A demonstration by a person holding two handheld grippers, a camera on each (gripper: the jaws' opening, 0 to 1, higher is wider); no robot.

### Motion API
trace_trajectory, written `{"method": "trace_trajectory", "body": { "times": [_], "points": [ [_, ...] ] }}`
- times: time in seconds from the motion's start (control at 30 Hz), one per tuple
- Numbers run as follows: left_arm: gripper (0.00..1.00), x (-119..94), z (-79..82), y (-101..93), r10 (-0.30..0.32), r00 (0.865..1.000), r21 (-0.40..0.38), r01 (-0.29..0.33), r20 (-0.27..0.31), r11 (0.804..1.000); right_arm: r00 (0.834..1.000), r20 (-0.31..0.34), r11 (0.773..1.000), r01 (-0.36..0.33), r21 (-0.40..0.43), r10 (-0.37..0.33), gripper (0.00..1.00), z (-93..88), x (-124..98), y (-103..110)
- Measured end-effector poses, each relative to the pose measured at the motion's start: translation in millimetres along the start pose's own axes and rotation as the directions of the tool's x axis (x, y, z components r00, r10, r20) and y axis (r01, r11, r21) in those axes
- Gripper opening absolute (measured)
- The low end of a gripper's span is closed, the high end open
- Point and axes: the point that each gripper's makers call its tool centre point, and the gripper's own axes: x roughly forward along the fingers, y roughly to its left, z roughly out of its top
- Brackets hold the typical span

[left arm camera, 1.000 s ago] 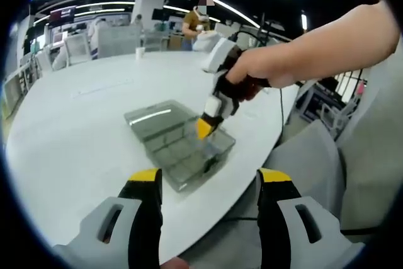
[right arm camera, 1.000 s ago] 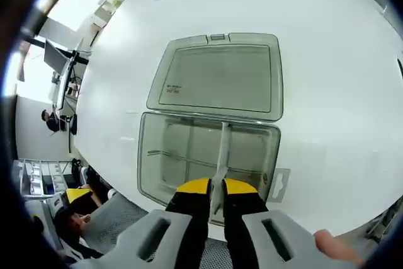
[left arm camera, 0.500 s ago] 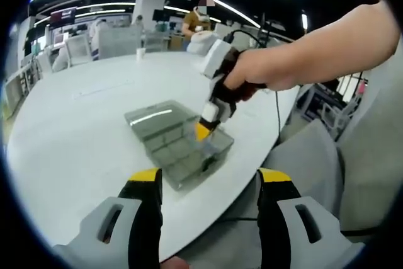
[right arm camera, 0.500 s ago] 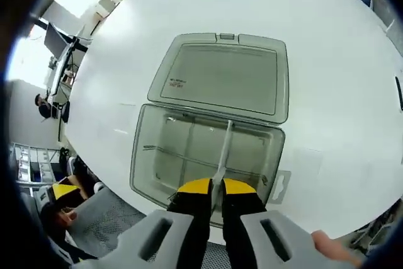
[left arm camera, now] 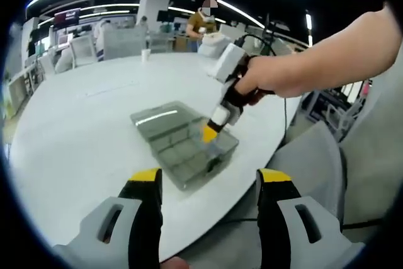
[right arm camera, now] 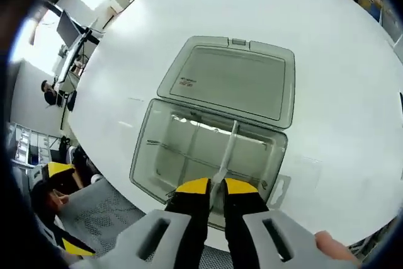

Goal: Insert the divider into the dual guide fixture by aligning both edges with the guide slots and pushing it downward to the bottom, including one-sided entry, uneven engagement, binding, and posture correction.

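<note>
- The right tongs [right arm camera: 215, 188] sit at the bottom middle of the right gripper view. Their yellow tips are pinched shut on the near end of the divider [right arm camera: 227, 152], a thin pale strip.
- The divider runs from the tongs up across the clear box [right arm camera: 208, 155] to its far wall. It stands inside the box, between the near wall and the far wall.
- Compared with a moment ago, the box looks a little smaller and more turned in the right gripper view. The strip is in the same place between the tips, so it seems the hand moved and not the strip.
- In the left gripper view the right tongs [left arm camera: 210, 133] now lean more to the right of the frame, with the person's hand [left arm camera: 267, 80] above them. This looks like a small fix of the tilt, so both ends can slide down evenly.
- Whether the divider has reached the bottom cannot be told.
- The left tongs [left arm camera: 211, 184] at the bottom of the left gripper view are wide open and hold nothing.
- The open lid [right arm camera: 230, 80] lies flat on the white worktop [right arm camera: 340, 80] behind the box. It has a small label [right arm camera: 186, 82] with red writing, too small to read.
</note>
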Motion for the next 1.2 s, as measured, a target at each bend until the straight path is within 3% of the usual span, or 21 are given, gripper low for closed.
{"method": "trace_trajectory", "body": {
  "times": [0.17, 0.23, 0.27, 0.37, 0.4, 0.53, 0.7, 0.87, 0.9, 0.97, 1.0, 1.13, 1.2],
  "points": [
    [0.59, -2.7, -1.0, 3.4, 0.02, 1.0, -0.004, -0.02, -0.006, 1.0, 0.993, 0.095, 0.996, -0.06, -0.069, 0.067, 0.13, 10.7, -9.2, 5.0],
    [0.59, -3.9, -2.3, 4.1, 0.026, 1.0, -0.005, -0.027, -0.012, 1.0, 0.986, 0.129, 0.992, -0.096, -0.086, 0.106, 0.13, 11.3, -14.7, 8.7],
    [0.59, -4.7, -3.2, 4.4, 0.03, 0.999, -0.002, -0.03, -0.018, 1.0, 0.975, 0.16, 0.984, -0.136, -0.118, 0.154, 0.12, 12.9, -18.0, 14.6],
    [0.59, -6.1, -3.8, 5.2, 0.038, 0.999, 0.002, -0.038, -0.027, 0.999, 0.963, 0.192, 0.977, -0.165, -0.136, 0.189, 0.12, 8.7, -24.6, 16.0],
    [0.59, -6.3, -3.7, 5.9, 0.044, 0.999, 0.002, -0.044, -0.03, 0.999, 0.947, 0.22, 0.963, -0.197, -0.186, 0.236, 0.12, 9.6, -28.3, 21.9],
    [0.59, -6.0, -2.4, 7.3, 0.056, 0.998, -0.001, -0.056, -0.036, 0.998, 0.925, 0.264, 0.935, -0.193, -0.298, 0.275, 0.13, 5.7, -40.9, 23.2],
    [0.6, -3.1, -2.1, 6.5, 0.065, 0.997, 0.0, -0.065, -0.046, 0.998, 0.894, 0.311, 0.921, -0.219, -0.322, 0.322, 0.12, 0.4, -58.8, 17.5],
    [0.6, -4.9, -4.6, 9.0, 0.082, 0.995, 0.001, -0.082, -0.063, 0.997, 0.821, 0.404, 0.887, -0.244, -0.392, 0.404, 0.15, 3.6, -79.3, 22.5],
    [0.6, -5.5, -4.9, 10.3, 0.087, 0.994, -0.001, -0.087, -0.066, 0.996, 0.811, 0.41, 0.879, -0.246, -0.407, 0.417, 0.15, 2.2, -81.9, 22.9],
    [0.6, -6.3, -6.2, 12.5, 0.094, 0.993, -0.001, -0.094, -0.076, 0.996, 0.81, 0.411, 0.879, -0.246, -0.41, 0.418, 0.16, -4.4, -86.1, 20.0],
    [0.6, -6.5, -6.9, 13.3, 0.097, 0.992, -0.001, -0.097, -0.081, 0.995, 0.791, 0.429, 0.868, -0.245, -0.431, 0.436, 0.16, -4.9, -90.0, 21.4],
    [0.6, -6.8, -9.5, 16.3, 0.107, 0.989, -0.005, -0.108, -0.099, 0.994, 0.747, 0.465, 0.855, -0.267, -0.445, 0.475, 0.23, -11.3, -100.1, 22.8],
    [0.6, -6.3, -11.1, 18.0, 0.113, 0.988, -0.014, -0.115, -0.106, 0.993, 0.734, 0.473, 0.852, -0.282, -0.441, 0.488, 0.25, -15.5, -103.2, 22.7]
  ]
}}
